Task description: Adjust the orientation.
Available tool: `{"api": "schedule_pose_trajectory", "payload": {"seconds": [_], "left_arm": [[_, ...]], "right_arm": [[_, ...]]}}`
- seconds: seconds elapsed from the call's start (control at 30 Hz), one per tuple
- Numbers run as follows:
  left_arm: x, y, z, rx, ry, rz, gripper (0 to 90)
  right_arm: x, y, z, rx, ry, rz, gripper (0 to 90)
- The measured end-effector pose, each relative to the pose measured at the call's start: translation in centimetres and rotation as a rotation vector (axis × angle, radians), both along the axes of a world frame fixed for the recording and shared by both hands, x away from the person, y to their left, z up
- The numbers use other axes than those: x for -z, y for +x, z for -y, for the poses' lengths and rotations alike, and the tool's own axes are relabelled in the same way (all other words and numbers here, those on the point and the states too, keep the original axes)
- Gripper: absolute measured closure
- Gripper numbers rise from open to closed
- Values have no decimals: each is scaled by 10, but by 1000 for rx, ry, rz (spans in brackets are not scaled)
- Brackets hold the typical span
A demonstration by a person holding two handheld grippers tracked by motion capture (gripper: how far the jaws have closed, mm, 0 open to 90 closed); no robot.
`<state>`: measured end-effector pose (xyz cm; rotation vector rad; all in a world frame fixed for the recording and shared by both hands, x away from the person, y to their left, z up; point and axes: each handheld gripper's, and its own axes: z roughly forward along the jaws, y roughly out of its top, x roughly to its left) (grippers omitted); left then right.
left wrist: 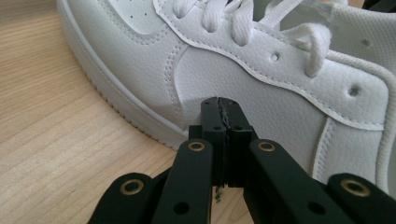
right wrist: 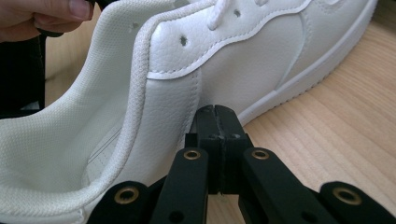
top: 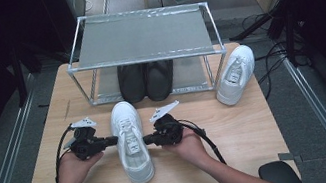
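A white lace-up sneaker (top: 131, 143) lies on the wooden table (top: 248, 127), toe toward the rack. My left gripper (top: 114, 140) presses its shut jaws against the shoe's left side (left wrist: 243, 79), holding nothing. My right gripper (top: 146, 139) is shut too, its tips against the shoe's right side (right wrist: 233, 74) near the heel opening. The two grippers squeeze the sneaker between them. A second white sneaker (top: 235, 74) leans by the rack's right leg.
A metal-frame shoe rack (top: 141, 37) stands at the table's far side, a pair of black shoes (top: 146, 80) on its lower shelf. Cables trail from both grippers. A hand (right wrist: 42, 16) is seen beyond the shoe in the right gripper view.
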<state>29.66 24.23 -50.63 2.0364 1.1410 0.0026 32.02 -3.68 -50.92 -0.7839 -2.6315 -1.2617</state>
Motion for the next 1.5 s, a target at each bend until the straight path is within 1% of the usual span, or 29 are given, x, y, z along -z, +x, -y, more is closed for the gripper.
{"api": "schedule_pose_trajectory", "payload": {"seconds": [0.17, 0.23, 0.3, 0.43, 0.57, 0.63, 0.67, 0.7, 0.73, 0.8, 0.87, 0.9, 0.97, 1.0, 1.03, 1.13, 1.17, 1.2, 1.23, 1.27, 1.33, 1.4, 1.43, 1.5], "left_arm": [[-1, -2, 5, 5, 12, 4, 900], [-1, -1, 7, 14, 17, 5, 900], [-1, 0, 10, 23, 19, 6, 900], [-1, 3, 16, 38, 11, 2, 900], [-2, 5, 22, 60, 18, 3, 900], [-1, 7, 25, 69, 10, -4, 900], [-1, 8, 25, 75, -5, -17, 900], [0, 9, 25, 79, -11, -20, 900], [0, 10, 26, 81, -19, -23, 900], [0, 11, 26, 93, -13, -21, 900], [-2, 12, 24, 102, 1, -17, 900], [-3, 11, 23, 105, -8, -12, 897], [-5, 11, 22, 95, -6, 2, 869], [-7, 11, 22, 97, -6, 0, 858], [-8, 11, 21, 98, -1, 9, 839], [-12, 9, 16, 85, -43, 19, 778], [-13, 8, 14, 85, -48, 28, 727], [-14, 8, 13, 80, -56, 31, 694], [-15, 8, 11, 81, -61, 34, 694], [-15, 8, 11, 73, -69, 35, 644], [-14, 9, 9, 70, -68, 39, 635], [-14, 10, 8, 71, -69, 30, 610], [-14, 10, 8, 72, -66, 30, 594], [-14, 10, 8, 76, -58, 35, 584]], "right_arm": [[0, -6, 1, -4, -2, 8, 900], [0, -8, 3, -6, -5, 8, 900], [-1, -10, 5, -8, -12, 21, 900], [-3, -13, 9, -8, -30, 33, 900], [-3, -16, 15, 2, -37, 36, 900], [-4, -16, 18, 5, -38, 36, 900], [-4, -17, 20, 11, -41, 31, 900], [-4, -16, 22, 11, -40, 37, 900], [-4, -17, 23, 16, -42, 31, 900], [-3, -15, 26, 18, -33, 32, 900], [-3, -14, 27, 21, -31, 30, 900], [-3, -13, 28, 21, -29, 35, 887], [-3, -11, 30, 26, -28, 39, 859], [-2, -10, 31, 22, -18, 32, 853], [-3, -9, 32, 19, -11, 32, 836], [-6, -9, 36, 13, 3, 61, 773], [-7, -8, 40, 8, 11, 75, 718], [-8, -7, 42, 8, 12, 79, 694], [-8, -7, 42, 8, 12, 79, 694], [-8, -5, 47, 12, 18, 85, 663], [-9, -4, 50, 17, 26, 82, 654], [-11, -1, 55, 30, 44, 85, 638], [-12, 0, 60, 37, 63, 92, 625], [-13, 1, 63, 43, 67, 96, 625]]}}
